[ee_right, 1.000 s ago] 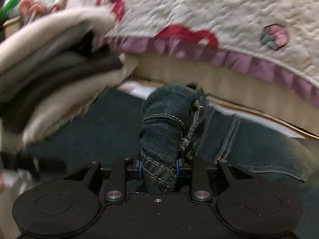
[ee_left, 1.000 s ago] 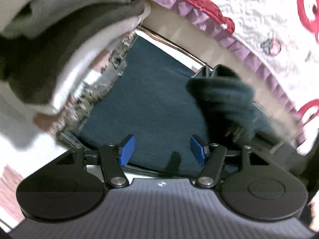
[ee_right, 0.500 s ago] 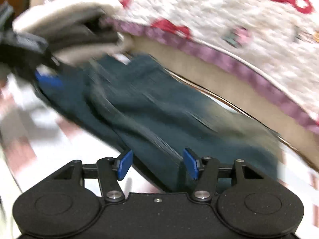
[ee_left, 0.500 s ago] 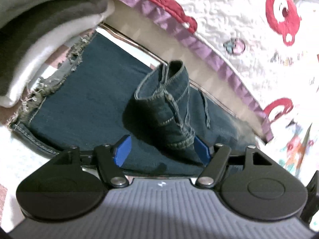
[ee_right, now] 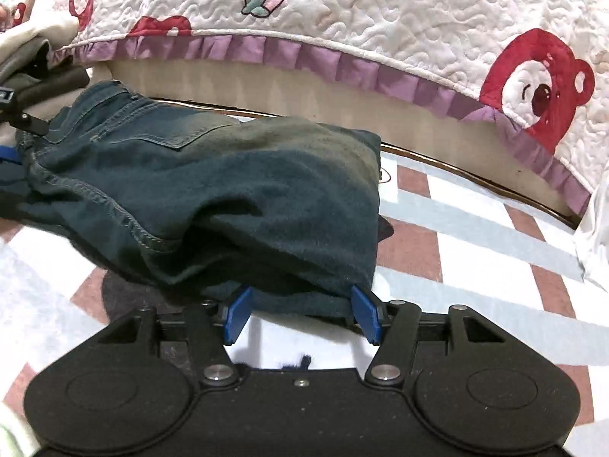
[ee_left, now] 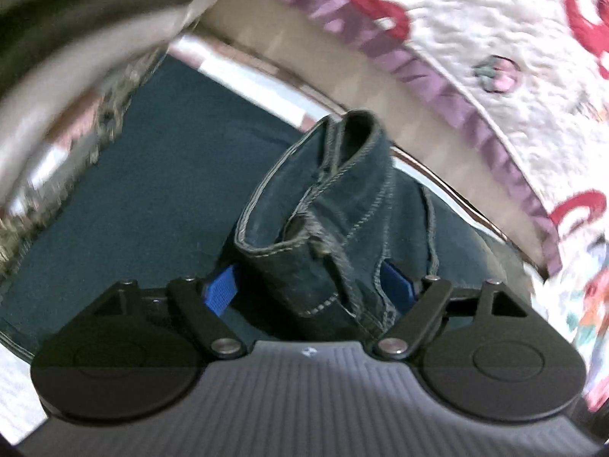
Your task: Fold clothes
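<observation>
Jeans [ee_right: 236, 190] lie half-folded on the checked mat [ee_right: 495, 251], along its far edge by the quilt [ee_right: 380, 19]; thick floppy denim, so I'd grab stitched seams. Left gripper [ee_left: 308, 289] has been spreading and straddles the upstanding waistband [ee_left: 323, 205] unpinched. Right gripper [ee_right: 300, 314], also just widened, gapes at the folded near edge.

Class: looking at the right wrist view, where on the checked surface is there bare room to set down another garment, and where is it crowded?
Free: the checked sheet right of the jeans, bordered behind by the quilt. Crowded: far left, where the stacked clothes meet the jeans.
</observation>
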The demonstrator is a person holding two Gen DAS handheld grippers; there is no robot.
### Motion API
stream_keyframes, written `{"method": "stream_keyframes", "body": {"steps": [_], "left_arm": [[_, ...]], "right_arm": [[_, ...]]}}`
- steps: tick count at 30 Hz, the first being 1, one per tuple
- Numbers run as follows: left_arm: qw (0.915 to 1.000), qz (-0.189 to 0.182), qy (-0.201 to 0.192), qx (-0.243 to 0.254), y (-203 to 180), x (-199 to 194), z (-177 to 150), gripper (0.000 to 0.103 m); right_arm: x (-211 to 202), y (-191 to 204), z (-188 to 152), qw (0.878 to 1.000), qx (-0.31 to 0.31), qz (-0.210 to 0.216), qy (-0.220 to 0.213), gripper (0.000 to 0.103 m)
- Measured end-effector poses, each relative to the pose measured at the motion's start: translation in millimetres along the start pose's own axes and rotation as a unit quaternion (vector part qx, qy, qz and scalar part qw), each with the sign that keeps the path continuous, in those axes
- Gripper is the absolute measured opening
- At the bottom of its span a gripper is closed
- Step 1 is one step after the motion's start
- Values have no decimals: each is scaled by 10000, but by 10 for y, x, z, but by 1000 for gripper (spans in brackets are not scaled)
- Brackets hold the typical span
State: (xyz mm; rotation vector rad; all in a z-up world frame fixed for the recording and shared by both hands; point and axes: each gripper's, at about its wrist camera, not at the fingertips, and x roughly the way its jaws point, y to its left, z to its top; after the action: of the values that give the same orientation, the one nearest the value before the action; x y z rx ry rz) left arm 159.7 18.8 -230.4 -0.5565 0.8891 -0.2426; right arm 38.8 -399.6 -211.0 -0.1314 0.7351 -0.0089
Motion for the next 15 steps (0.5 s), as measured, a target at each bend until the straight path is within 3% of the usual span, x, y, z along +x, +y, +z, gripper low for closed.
{"method": "stream_keyframes", "body": {"steps": [3, 8, 12, 15], "left_arm": [[9993, -53, 19, -375, 63, 68, 11, 80], [9995, 192, -249, -52, -48, 107, -20, 82], [9999, 113, -56, 42, -153, 236, -42, 83], [9999, 146, -22, -24, -210, 335, -55, 93]], "right_arm": [[53, -10, -22, 10000, -92, -33, -1, 63], [3, 26, -37, 9991, -220, -353, -117, 63], [82, -130, -73, 9990, 202, -407, 44, 64], [160, -313, -103, 9955, 949, -4, 77, 64]]}}
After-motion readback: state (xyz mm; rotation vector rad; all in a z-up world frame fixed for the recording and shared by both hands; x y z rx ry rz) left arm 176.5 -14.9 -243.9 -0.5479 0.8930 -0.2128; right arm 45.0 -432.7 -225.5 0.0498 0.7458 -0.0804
